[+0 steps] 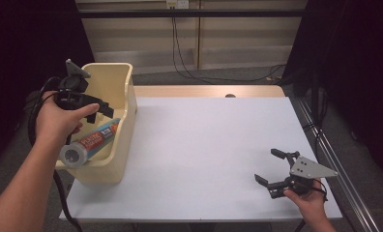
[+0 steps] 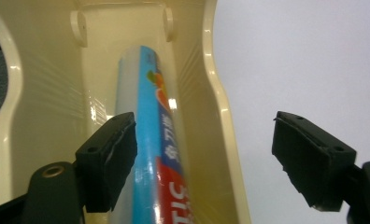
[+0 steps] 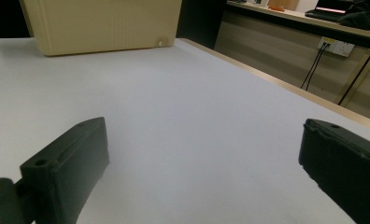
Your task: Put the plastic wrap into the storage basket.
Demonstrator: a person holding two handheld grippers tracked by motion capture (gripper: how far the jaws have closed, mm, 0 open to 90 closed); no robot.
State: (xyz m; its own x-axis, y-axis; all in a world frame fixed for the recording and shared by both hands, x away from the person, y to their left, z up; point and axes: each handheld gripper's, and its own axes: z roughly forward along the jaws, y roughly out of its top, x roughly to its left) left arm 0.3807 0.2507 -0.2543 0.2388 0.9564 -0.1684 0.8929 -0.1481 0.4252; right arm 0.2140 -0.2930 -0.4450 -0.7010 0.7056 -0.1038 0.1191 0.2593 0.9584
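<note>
A cream plastic bin [image 1: 126, 104] stands at the table's left edge. In it lies a roll of cling film [image 1: 95, 140] with a blue and red label, its near end resting on the bin's front rim. My left gripper [image 1: 102, 110] hovers over the bin's middle, just above the roll. In the left gripper view the roll [image 2: 145, 116] runs along the bin's floor [image 2: 192, 84] under my left gripper [image 2: 204, 154]; the jaws stand apart and do not press on it. My right gripper [image 1: 268, 166] is open near the table's front right corner, with nothing between its jaws.
The white table top [image 1: 204, 145] spreads between the bin and the right hand. In the right gripper view the bin's outer wall [image 3: 103, 28] stands far off beyond my right gripper [image 3: 202, 158]. Cables hang behind the table's back edge.
</note>
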